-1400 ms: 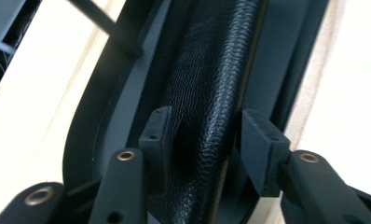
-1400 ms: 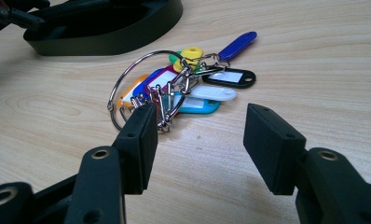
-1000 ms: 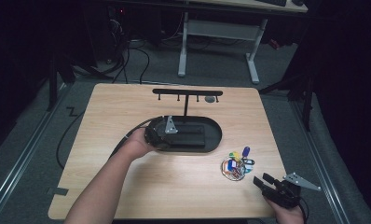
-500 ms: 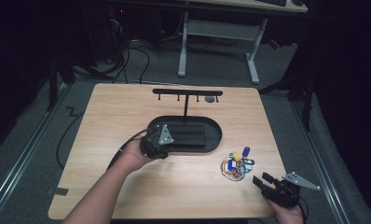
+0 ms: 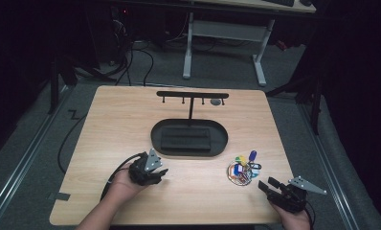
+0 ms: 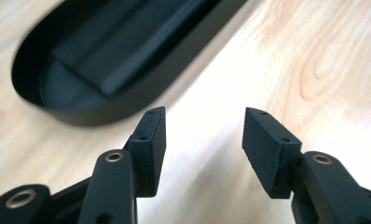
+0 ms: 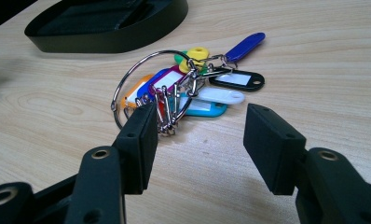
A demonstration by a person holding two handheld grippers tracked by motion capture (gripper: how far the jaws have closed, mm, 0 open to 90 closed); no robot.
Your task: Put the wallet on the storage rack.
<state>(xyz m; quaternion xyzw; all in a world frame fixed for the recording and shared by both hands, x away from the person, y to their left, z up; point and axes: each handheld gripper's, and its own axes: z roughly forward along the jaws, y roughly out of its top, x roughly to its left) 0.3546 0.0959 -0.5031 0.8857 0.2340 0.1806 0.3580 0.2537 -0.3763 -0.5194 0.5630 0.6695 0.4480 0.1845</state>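
A bunch of coloured key tags on a metal ring (image 5: 242, 168) lies on the wooden table, right of a black oval tray (image 5: 155, 139). My right gripper (image 5: 267, 184) rests near the table's front right corner, open and pointing at the key tags (image 7: 193, 88), which lie just beyond its tips. My left gripper (image 5: 155, 173) is low over the table in front of the tray's left end. It is open with only bare wood between its fingers (image 6: 151, 135), and the tray (image 6: 127, 102) lies ahead of it.
A flat black block (image 5: 186, 139) lies inside the tray. Behind the tray rises a black T-shaped rack (image 5: 192, 94) with small hooks, and a grey tag (image 5: 216, 101) hangs near its right end. A metal desk frame (image 5: 227, 33) stands on the floor beyond the table.
My left gripper has drawn back from over the tray's left end toward the table's near edge and come lower. The right gripper and the key tags have stayed put.
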